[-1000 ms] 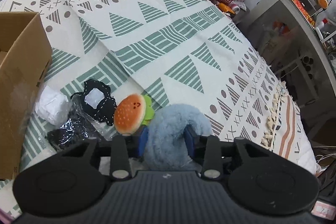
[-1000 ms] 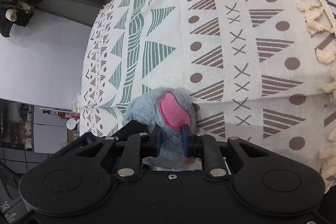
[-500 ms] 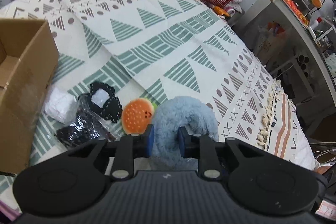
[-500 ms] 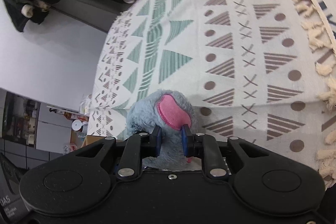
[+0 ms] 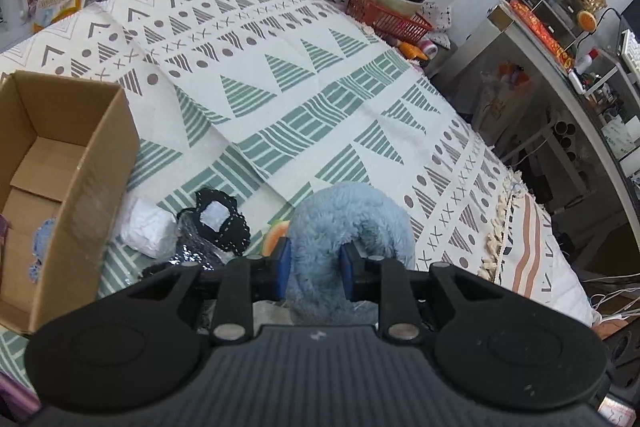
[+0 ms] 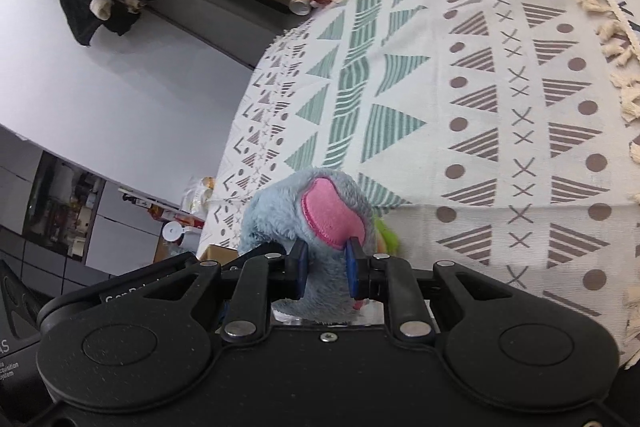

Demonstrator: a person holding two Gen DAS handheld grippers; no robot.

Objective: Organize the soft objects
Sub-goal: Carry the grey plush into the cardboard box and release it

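At the far left of the left wrist view, one open cardboard box (image 5: pixel 60 163) is seen on the patterned blanket (image 5: pixel 320 75), with something pale blue lying inside it. Just beside the box, one white crumpled item (image 5: pixel 142 231), one black piece with white stitching (image 5: pixel 218 223) and one orange-and-green burger toy (image 5: pixel 274 241), largely hidden, are counted. To their right, one blue plush toy (image 5: pixel 344 227) is gripped between the narrowly parted jaws of the left gripper (image 5: pixel 314 263) and appears lifted off the blanket. In the right wrist view the same plush, by its pink-lined ear (image 6: pixel 330 213), is pinched by the nearly closed right gripper (image 6: pixel 326 269). With only fluffy pile caught, the toy could probably slip free or be stretched if the two grippers were drawn apart, and the loose items could be dragged should it swing low towards the box.
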